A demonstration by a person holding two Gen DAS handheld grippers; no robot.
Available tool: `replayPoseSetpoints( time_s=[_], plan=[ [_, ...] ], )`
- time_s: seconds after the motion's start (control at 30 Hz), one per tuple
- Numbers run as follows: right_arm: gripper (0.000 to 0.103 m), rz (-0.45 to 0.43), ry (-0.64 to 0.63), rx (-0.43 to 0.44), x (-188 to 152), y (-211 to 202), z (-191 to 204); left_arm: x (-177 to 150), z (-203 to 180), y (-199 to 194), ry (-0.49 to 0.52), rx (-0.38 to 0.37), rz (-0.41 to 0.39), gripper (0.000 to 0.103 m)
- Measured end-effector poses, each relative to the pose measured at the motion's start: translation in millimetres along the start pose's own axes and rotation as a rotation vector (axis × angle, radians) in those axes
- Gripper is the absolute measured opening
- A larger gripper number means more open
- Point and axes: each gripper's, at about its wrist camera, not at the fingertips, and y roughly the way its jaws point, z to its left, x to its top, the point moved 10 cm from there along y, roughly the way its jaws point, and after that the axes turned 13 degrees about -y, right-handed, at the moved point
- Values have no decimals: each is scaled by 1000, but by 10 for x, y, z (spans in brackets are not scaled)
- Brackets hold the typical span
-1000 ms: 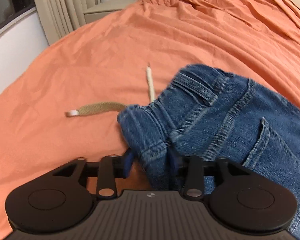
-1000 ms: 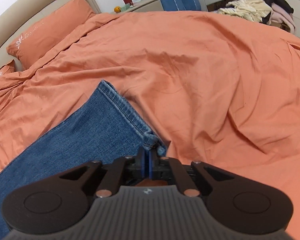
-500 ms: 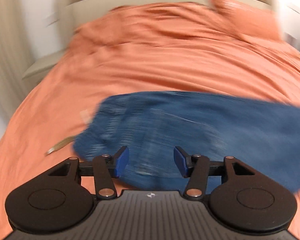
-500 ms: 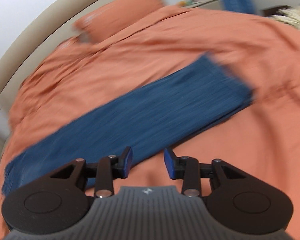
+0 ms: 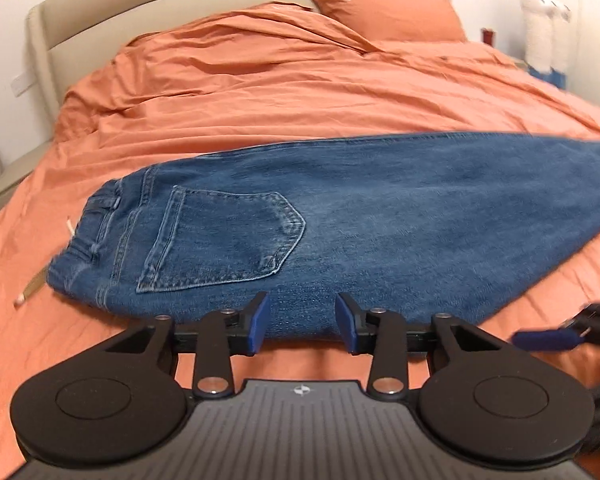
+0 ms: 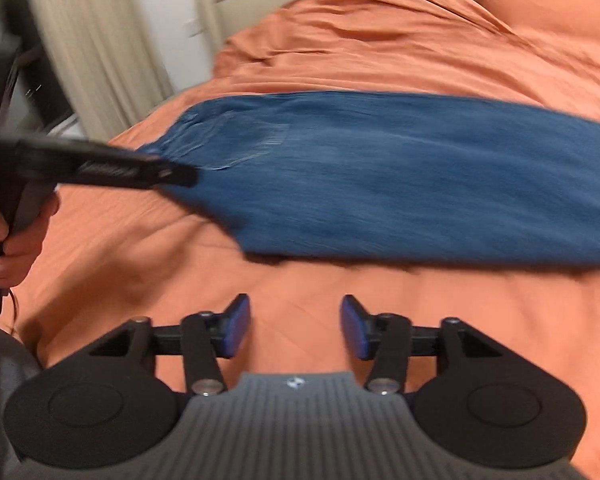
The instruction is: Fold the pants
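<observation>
Left wrist view: the left gripper [image 5: 300, 326] has its 2 blue fingers [image 5: 258, 322] spread and holding nothing, hovering at the near edge of the pants [image 5: 360, 232]. The right gripper [image 6: 296, 330], equally spread and bare, hangs over bare bedsheet [image 6: 300, 292]. The jeans lie flat lengthwise across the bed, apparently folded leg on leg, back pocket [image 5: 224, 240] up, waistband to the left, probably laid out for a crosswise fold.

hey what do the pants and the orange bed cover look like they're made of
Pants: denim, likely cotton; mid-blue faded wash, matte, with contrast stitching around the back pocket. Orange bed cover: thin woven fabric, probably cotton; matte, with many soft creases and wrinkles.
</observation>
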Motion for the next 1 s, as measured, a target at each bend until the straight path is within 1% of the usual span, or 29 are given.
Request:
replayPoseSetpoints(
  time_s=[0.07,0.13,0.2,0.23,0.3,0.33,0.43,0.53,0.6,0.63,0.67,0.7,0.77,0.8,0.9,0.93,1.0],
  plan=[
    [51,0,-51,-36,45,210,78,-39,20,4,-49,-8,-25,46],
    [51,-11,-108,-69,115,347,153,-60,44,-1,-76,-3,-53,46],
    [51,-36,-164,-99,223,386,195,-61,77,-3,-96,2,-78,46],
    [51,-63,-186,-108,310,386,212,-52,103,8,-108,4,-88,46],
    [53,-111,-220,-129,410,325,230,-35,160,19,-131,9,-97,46],
    [55,-115,-231,-127,437,332,240,-25,195,24,-148,8,-101,46],
    [55,-77,-253,-132,434,489,210,-3,260,23,-183,-6,-109,46],
    [53,-15,-254,-139,340,661,168,-9,307,36,-205,-9,-108,46],
    [37,-20,-269,-154,326,690,196,-17,317,57,-221,-18,-98,46],
    [19,-28,-283,-149,346,687,246,-12,309,61,-226,-29,-97,46],
    [13,-36,-296,-169,369,660,284,-5,295,60,-227,-41,-97,46],
    [9,-56,-305,-183,394,596,317,2,284,59,-226,-49,-99,46],
    [3,-81,-279,-184,407,465,324,20,248,48,-219,-64,-110,46],
    [3,-80,-274,-186,381,429,329,23,232,57,-216,-69,-108,46],
    [1,-15,-285,-187,187,500,357,-3,162,152,-195,-84,-71,46],
    [1,1,-263,-184,122,538,337,-30,135,205,-174,-80,-50,46],
    [0,9,-222,-171,97,536,325,-89,107,325,-135,-49,-16,45]
  ],
)
